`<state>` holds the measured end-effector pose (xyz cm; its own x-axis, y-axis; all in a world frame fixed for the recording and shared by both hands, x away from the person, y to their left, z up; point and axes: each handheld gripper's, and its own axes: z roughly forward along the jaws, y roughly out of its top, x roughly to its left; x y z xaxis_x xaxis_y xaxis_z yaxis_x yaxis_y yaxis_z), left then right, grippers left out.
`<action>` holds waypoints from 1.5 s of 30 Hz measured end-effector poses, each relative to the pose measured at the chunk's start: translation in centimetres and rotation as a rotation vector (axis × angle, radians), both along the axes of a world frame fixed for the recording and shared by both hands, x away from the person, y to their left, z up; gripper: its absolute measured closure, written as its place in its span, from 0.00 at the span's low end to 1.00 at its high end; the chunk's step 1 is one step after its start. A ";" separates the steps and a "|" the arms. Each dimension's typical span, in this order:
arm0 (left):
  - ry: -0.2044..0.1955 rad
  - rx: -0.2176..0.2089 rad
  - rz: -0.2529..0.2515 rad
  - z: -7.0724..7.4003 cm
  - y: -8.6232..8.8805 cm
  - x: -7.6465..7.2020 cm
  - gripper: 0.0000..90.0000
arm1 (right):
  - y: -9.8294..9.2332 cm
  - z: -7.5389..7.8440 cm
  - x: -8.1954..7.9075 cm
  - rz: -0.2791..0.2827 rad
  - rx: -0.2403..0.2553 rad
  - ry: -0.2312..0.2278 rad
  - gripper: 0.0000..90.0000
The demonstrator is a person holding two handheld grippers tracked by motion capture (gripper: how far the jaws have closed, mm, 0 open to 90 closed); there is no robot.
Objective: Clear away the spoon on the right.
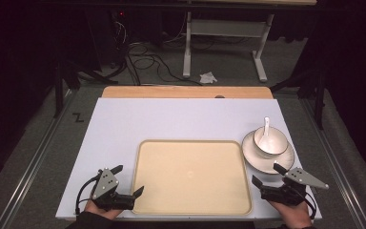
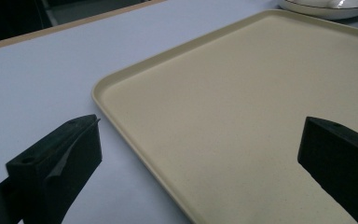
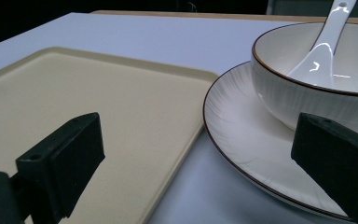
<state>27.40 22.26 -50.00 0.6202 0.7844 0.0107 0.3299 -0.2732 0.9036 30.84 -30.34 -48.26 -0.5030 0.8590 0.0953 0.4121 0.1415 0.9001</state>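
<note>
A beige tray (image 1: 193,177) lies flat at the middle of the surface's near edge, bare of any load. Just beside its far right corner a white plate (image 1: 255,159) sits near the right edge of the surface (image 1: 171,119), its rim close to the tray's rim; from the right gripper view the two look nearly touching, but whether they meet I cannot tell. A white bowl (image 1: 269,141) with a dark rim line stands on the plate, and a white spoon (image 1: 265,130) leans in the bowl, its handle pointing toward the far edge.

The left claw (image 1: 127,180) rests at the near left corner of the tray, held by a hand (image 1: 97,209) at the near edge. Its jaws are spread wide and hold nothing; in the left gripper view one jaw hangs over the white surface and the other over the tray, with the tray's left rim running between them.

The right claw (image 1: 268,174) sits at the near right corner of the tray, just short of the plate, in a hand (image 1: 295,210) at the near edge. Its jaws are likewise spread and empty; in the right gripper view one jaw lies over the tray and the other in front of the plate and bowl.

The white surface lies on a wooden board whose strip shows along the far edge. Beyond it are grey floor, cables and a white stand's legs.
</note>
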 end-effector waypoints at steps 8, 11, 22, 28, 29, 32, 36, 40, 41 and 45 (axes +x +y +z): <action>0.000 0.000 0.000 0.0 0.0 0.0 0.00 | -1.3 0.0 0.2 -0.039 -0.010 -0.008 0.04; 0.000 0.001 -0.001 0.0 0.0 0.0 0.00 | -1.8 0.0 0.2 -0.057 -0.012 -0.010 0.04; -0.001 0.002 -0.004 0.0 0.0 0.0 0.00 | -3.0 0.3 0.1 -0.096 0.004 -0.020 0.08; -0.002 0.003 -0.004 0.0 0.0 0.0 0.00 | -3.3 1.6 0.4 -0.110 0.035 -0.043 0.33; -0.002 0.001 -0.004 0.0 0.0 0.0 0.00 | -3.4 1.8 0.6 -0.119 0.044 -0.048 0.37; -0.002 -0.003 -0.003 0.0 0.1 -0.1 0.00 | -3.3 2.5 1.3 -0.139 0.025 -0.048 0.48; -0.002 -0.005 -0.004 0.1 0.1 -0.1 0.00 | -3.1 3.3 2.7 -0.146 0.016 -0.032 0.59; -0.003 -0.003 -0.011 0.1 0.0 -0.1 0.00 | -2.7 3.6 4.2 -0.146 -0.002 -0.009 0.68; -0.003 -0.003 -0.011 0.1 0.0 -0.1 0.00 | -2.7 3.6 4.2 -0.146 -0.002 -0.009 0.68; -0.002 -0.002 -0.013 0.1 -0.1 -0.1 0.00 | -1.9 4.3 6.1 -0.166 -0.053 0.017 0.76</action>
